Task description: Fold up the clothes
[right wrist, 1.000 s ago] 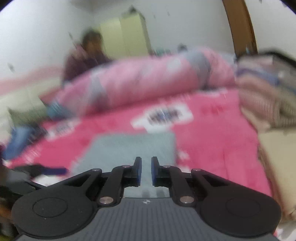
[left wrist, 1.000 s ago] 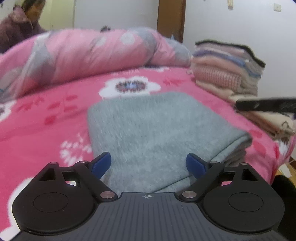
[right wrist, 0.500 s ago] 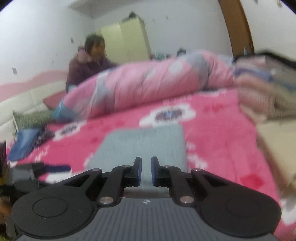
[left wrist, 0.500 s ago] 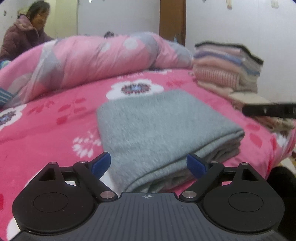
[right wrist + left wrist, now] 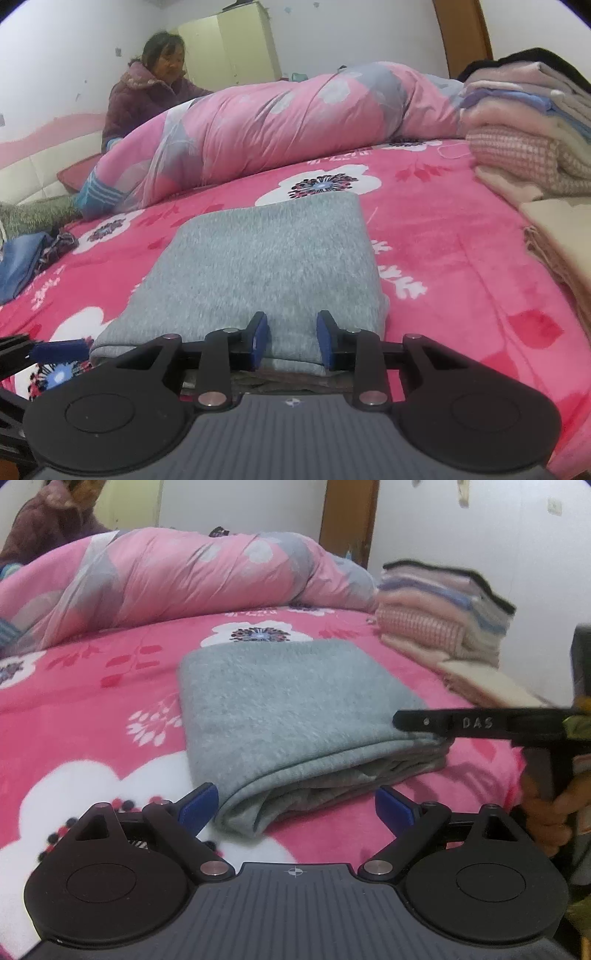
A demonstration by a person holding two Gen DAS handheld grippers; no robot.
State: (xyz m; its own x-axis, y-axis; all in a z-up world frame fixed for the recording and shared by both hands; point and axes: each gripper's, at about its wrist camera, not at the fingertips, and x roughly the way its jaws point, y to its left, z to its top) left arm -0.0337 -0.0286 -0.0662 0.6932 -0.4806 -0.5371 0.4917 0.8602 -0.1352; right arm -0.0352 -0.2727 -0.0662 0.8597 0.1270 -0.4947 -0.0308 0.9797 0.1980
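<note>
- left gripper (image 5: 295,808): black linkage arms, blue pads (image 5: 197,805), round black discs at 7 and 5 o'clock, silver pivot screws, ribbed grey body with a small crosshair mark
- right gripper (image 5: 291,341): same build; its black finger at 3 o'clock in the left view is embossed "DAS"

- Your right gripper (image 5: 291,341) sits at the near edge of the folded grey garment (image 5: 266,266), jaws opening, blue pads either side of that edge without pressing it.
- Beyond the garment lies a rolled pink quilt (image 5: 280,125) on the pink floral blanket (image 5: 454,236).
- Right of the garment stands a stack of folded clothes (image 5: 528,140).
- Behind the quilt sits a person (image 5: 147,96).
</note>
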